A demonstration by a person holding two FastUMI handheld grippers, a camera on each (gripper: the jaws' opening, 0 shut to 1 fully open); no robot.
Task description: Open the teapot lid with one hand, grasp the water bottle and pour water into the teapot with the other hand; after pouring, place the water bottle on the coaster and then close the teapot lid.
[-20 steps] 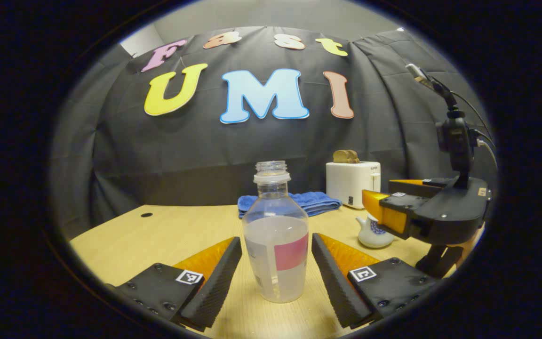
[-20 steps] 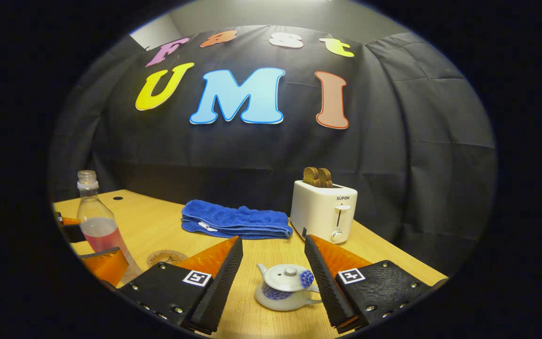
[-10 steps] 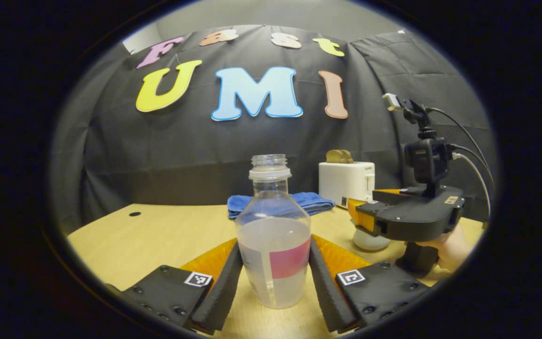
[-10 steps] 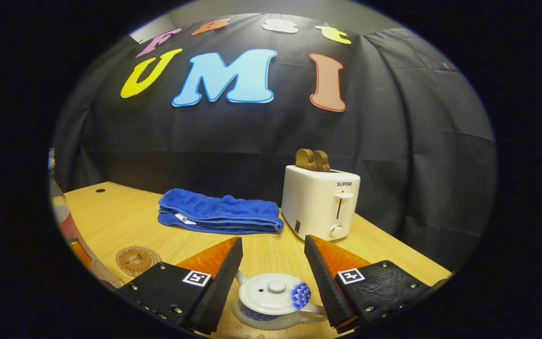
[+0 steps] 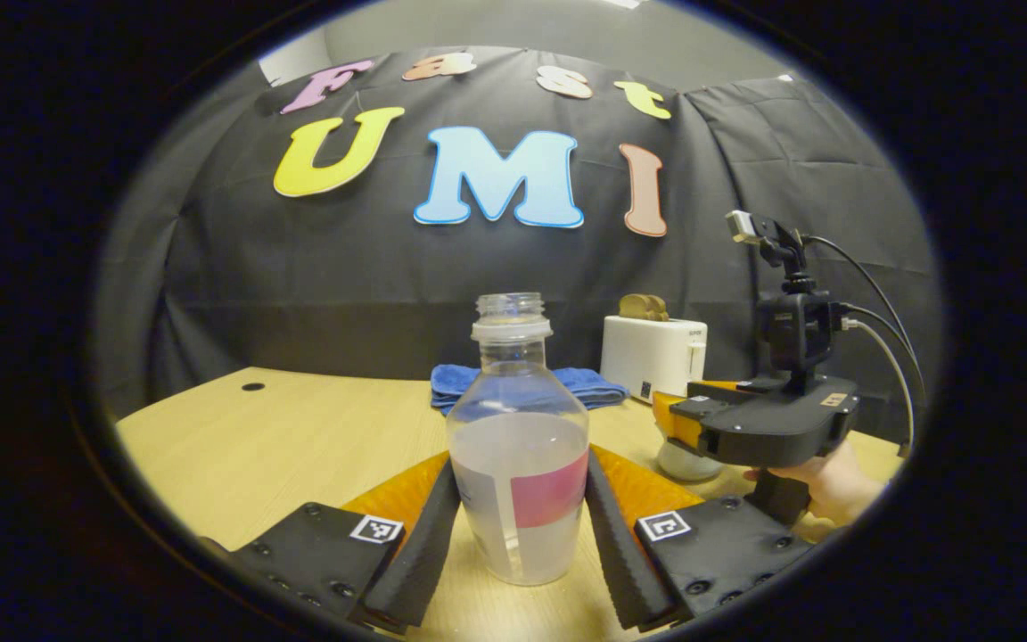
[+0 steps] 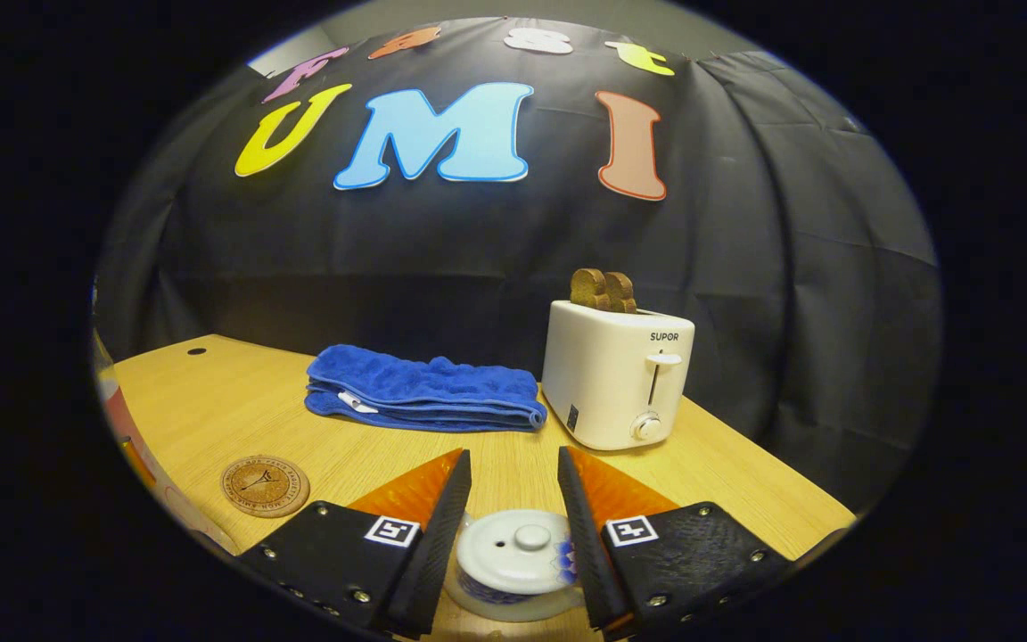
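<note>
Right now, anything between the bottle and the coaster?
Nothing visible. The coaster lies bare on the table, the water bottle just left of it at the picture's edge; towel and toaster stand farther back.

A light wooden table (image 6: pixel 210 392) carries everything. On it stand a capless water bottle (image 5: pixel 518 446), a small white-and-blue teapot (image 6: pixel 513 566) and a white toaster (image 6: pixel 616 374) at the back. A folded blue towel (image 6: pixel 420 392) lies beside the toaster, and a round coaster (image 6: pixel 264 486) lies nearer the front.
</note>
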